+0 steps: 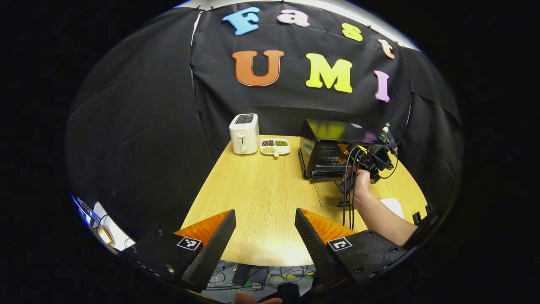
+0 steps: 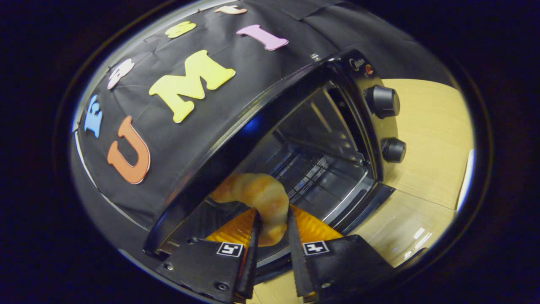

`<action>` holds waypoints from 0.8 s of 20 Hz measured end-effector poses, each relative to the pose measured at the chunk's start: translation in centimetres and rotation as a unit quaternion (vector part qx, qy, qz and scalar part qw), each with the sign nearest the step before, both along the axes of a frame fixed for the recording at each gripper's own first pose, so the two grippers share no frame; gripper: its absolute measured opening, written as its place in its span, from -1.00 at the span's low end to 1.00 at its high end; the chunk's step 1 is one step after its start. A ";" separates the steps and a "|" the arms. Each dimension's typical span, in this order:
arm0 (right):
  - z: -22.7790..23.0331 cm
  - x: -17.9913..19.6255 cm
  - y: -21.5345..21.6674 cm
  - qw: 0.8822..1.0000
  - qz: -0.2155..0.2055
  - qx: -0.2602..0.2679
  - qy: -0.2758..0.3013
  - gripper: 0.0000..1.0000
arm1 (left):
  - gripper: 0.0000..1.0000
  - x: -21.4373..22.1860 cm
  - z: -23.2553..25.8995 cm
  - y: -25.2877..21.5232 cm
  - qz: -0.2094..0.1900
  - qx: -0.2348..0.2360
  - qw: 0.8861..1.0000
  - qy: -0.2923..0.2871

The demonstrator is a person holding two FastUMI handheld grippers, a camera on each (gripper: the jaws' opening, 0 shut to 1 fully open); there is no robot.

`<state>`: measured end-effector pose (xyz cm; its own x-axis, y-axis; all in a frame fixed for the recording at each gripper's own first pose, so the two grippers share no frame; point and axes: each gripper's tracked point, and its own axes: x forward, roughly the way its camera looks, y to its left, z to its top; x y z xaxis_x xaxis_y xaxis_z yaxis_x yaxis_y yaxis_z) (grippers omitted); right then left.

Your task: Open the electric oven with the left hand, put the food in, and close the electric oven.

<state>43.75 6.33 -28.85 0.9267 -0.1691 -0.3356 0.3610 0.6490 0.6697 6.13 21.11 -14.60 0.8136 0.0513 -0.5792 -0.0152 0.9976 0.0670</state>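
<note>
Step in hand: food going into the electric oven (image 2: 295,156); door (image 1: 333,192) already down, so opening looks done and closing remains.
Right hand-held gripper (image 2: 272,230): clenched on the croissant (image 2: 257,196), both fingers pressing its lower end; the rest of the pastry curls up and away beyond the fingertips.
Croissant position: at the mouth of the oven, above the front sill, roughly level with the wire rack (image 2: 312,169) inside. Whether it already touches the rack I cannot tell.
Right gripper from afar: in the left gripper view it sits at the oven front (image 1: 367,158), a hand (image 1: 360,185) wrapped around it, cables trailing down over the open glass door.
Left hand-held gripper (image 1: 265,226): released, fingers wide apart, nothing between them; it hangs over the near edge of the desk (image 1: 261,190), well apart from the oven.
Doing it well: my judgement is to carry the pastry further in over the rack, keep it low under the top edge of the opening, and let go only when its underside rests on the wires. The view is tilted, so levelling the wrist first should stop the croissant rolling off.
Risk: soft pastry, likely to crush or flake if the squeeze is hard; a withdrawing finger may drag it back out.
Bystanders: white toaster (image 1: 244,133) and a small divided dish (image 1: 275,147) at the far side of the desk, clear of the work.
Controls: two knobs (image 2: 382,101) to the right of the opening, untouched.
</note>
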 end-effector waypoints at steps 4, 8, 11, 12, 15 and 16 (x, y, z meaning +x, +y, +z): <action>0.5 -0.7 0.1 1.000 0.010 -0.014 0.005 0.10 | 0.86 -0.1 0.0 -1.3 -0.011 -0.010 1.000 -0.002; 1.1 -1.1 0.3 0.997 0.039 -0.065 0.013 0.71 | 0.86 -0.7 0.4 -3.0 -0.020 -0.023 0.999 -0.007; 1.5 -3.2 0.3 0.994 0.058 -0.089 0.015 0.89 | 0.87 -0.6 0.8 -4.4 -0.021 -0.033 0.999 -0.012; 1.5 -4.0 0.3 0.994 0.063 -0.092 0.016 0.90 | 0.86 -0.6 1.0 -4.9 -0.021 -0.035 0.999 -0.015; 1.4 -7.4 0.2 0.993 0.077 -0.082 0.024 0.90 | 0.86 -0.6 1.2 -6.5 -0.018 -0.047 0.999 -0.019; 1.5 -8.6 0.3 0.993 0.085 -0.078 0.025 0.90 | 0.86 -0.4 1.2 -7.1 -0.017 -0.050 0.998 -0.021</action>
<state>35.11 6.64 -27.34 0.9292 -0.0650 -0.3638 0.2675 0.7975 0.5408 5.71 13.98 -13.38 0.8373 -0.0323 -0.5457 0.0171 0.9993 -0.0329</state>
